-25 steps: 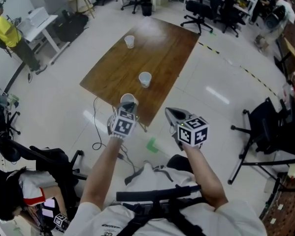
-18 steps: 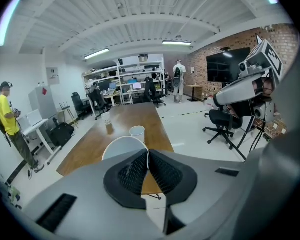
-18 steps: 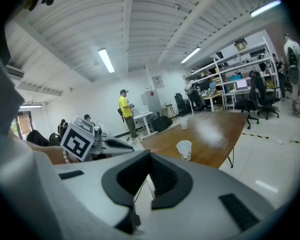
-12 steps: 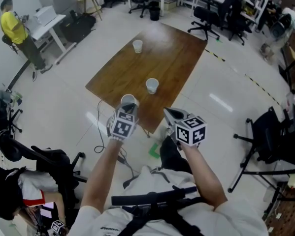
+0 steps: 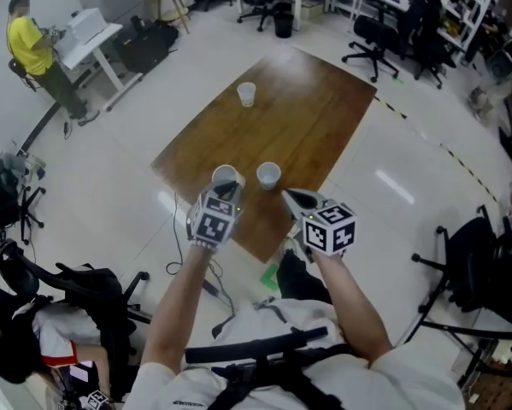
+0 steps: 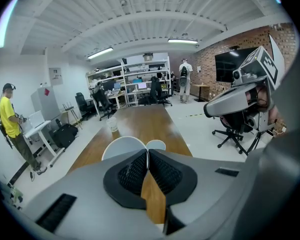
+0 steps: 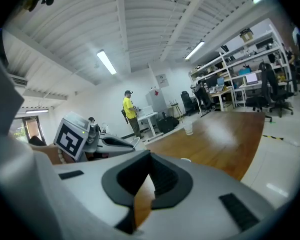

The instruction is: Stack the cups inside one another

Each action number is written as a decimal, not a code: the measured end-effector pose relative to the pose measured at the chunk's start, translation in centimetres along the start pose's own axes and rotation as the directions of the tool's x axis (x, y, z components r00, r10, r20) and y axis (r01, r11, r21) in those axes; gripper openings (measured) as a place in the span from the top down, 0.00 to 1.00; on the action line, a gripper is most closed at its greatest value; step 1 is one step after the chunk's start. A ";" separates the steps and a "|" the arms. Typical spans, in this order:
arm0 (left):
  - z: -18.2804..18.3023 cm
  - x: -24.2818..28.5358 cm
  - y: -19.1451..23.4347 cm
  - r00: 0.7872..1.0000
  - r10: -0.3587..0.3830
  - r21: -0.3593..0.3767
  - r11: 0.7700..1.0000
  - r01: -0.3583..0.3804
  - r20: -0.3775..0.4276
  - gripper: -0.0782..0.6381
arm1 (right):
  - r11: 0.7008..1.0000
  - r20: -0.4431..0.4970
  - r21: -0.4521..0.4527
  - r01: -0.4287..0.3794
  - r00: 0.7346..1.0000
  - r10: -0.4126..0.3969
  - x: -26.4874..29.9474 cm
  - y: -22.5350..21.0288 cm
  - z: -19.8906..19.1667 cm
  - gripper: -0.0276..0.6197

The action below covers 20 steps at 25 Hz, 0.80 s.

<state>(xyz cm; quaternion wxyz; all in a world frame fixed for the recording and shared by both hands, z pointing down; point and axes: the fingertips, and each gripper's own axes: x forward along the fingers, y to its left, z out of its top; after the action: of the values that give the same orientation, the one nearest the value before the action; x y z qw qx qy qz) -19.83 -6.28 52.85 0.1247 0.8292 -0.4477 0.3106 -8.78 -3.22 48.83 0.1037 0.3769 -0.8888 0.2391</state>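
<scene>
In the head view, both bare forearms are stretched forward side by side. The left gripper [image 5: 225, 188] is pitched downward at the near edge of the wooden worktop [image 5: 315, 109], with a held cup [image 5: 225, 175] pinched at its rim. A near cup [image 5: 268, 174] stands just beside it, and a far cup [image 5: 246, 94] stands well apart.

In the left gripper view, the jaws are seen nearly together, clamped on the held cup's [image 6: 120, 146] thin wall.

In the right gripper view, the jaws of the right gripper [image 7: 150, 158] are closed on nothing and are aimed along the worktop [image 7: 225, 139].
</scene>
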 end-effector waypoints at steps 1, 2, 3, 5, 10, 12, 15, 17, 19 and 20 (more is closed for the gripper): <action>0.5 0.6 0.4 1.000 0.004 -0.004 1.000 -0.004 -0.004 0.87 | 1.000 -0.002 0.003 -0.008 1.000 0.008 0.5 -0.5 0.4 0.95; 1.0 1.1 0.8 1.000 0.007 -0.007 1.000 -0.007 -0.009 0.87 | 1.000 -0.003 0.006 -0.017 1.000 0.017 1.0 -1.1 0.8 0.95; 1.5 1.7 1.1 1.000 0.011 -0.009 1.000 -0.011 -0.013 0.87 | 1.000 -0.005 0.009 -0.024 1.000 0.024 1.4 -1.7 1.1 0.95; 2.6 2.9 1.9 1.000 0.019 -0.005 1.000 -0.019 -0.021 0.87 | 0.999 -0.006 0.014 -0.036 0.999 0.036 2.2 -2.9 1.9 0.95; 5.1 5.7 4.4 0.998 0.038 0.016 0.999 -0.037 -0.053 0.87 | 0.997 -0.009 0.027 -0.066 0.998 0.067 4.5 -5.8 3.9 0.95; 5.9 6.7 5.6 0.997 0.038 0.018 0.999 -0.037 -0.072 0.87 | 0.997 -0.011 0.036 -0.072 0.997 0.073 5.4 -6.8 4.8 0.95; 7.3 8.7 7.4 0.995 0.031 0.022 0.999 -0.029 -0.098 0.87 | 0.996 -0.009 0.050 -0.078 0.997 0.079 6.7 -8.7 6.0 0.95; 8.4 10.2 8.5 0.993 0.032 0.026 0.999 -0.030 -0.113 0.87 | 0.995 -0.006 0.059 -0.083 0.996 0.084 7.2 -10.0 6.7 0.95; 9.6 11.7 9.5 0.991 0.034 0.034 0.999 -0.029 -0.132 0.87 | 0.994 0.000 0.068 -0.089 0.996 0.089 7.8 -11.4 7.5 0.95; 10.2 12.5 10.0 0.989 0.034 0.041 0.999 -0.029 -0.143 0.87 | 0.993 0.003 0.072 -0.092 0.996 0.092 8.2 -12.0 7.9 0.95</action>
<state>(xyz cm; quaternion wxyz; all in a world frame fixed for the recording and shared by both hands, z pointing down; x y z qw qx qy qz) -18.85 -25.26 52.03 0.1355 0.7998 -0.4443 0.3802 -5.85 -19.48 49.10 0.0788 0.3390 -0.8960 0.2757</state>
